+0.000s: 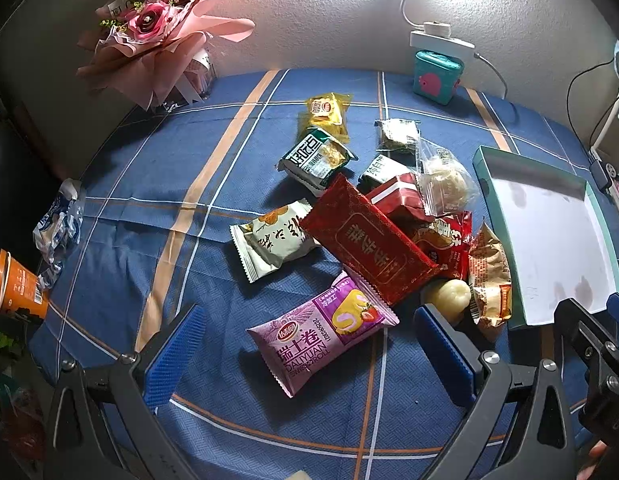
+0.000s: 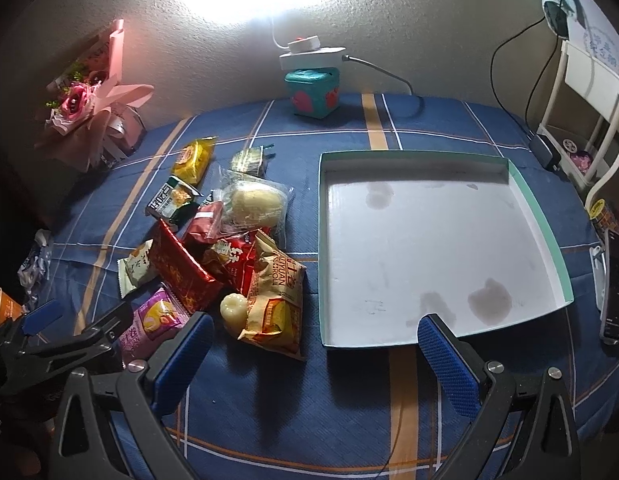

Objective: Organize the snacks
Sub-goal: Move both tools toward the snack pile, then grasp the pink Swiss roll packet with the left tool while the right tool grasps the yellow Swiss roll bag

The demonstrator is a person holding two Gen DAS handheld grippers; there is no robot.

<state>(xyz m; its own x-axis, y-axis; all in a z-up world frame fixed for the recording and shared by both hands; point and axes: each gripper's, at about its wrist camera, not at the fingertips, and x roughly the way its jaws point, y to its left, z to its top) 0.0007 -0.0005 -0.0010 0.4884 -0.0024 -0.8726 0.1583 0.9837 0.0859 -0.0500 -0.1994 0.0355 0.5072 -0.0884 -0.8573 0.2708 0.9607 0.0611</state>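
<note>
The shallow teal-rimmed box (image 2: pixel 543 216) lies on the right of the blue plaid cloth (image 2: pixel 349 384) — white floor stained, no snack in it. Left of it lies the snack pile (image 1: pixel 373 236), pink Swiss-roll packet (image 1: pixel 321 330) nearest. Left gripper (image 1: pixel 309 356) and right gripper (image 2: pixel 315 354) hover with jaws spread wide — nothing held.

The left gripper (image 1: pixel 309 354) is a black frame of triangular, cut-out arms, each finger faced with a ribbed blue pad (image 1: pixel 177 356). Round silver screws (image 1: pixel 490 357) sit at the finger joints. The right gripper (image 2: pixel 311 362) has the same build: black struts, textured blue pads (image 2: pixel 449 364), silver screw heads (image 2: pixel 135 367). In the left wrist view, a sliver of bare skin (image 1: pixel 595 456) shows at five o'clock.
</note>
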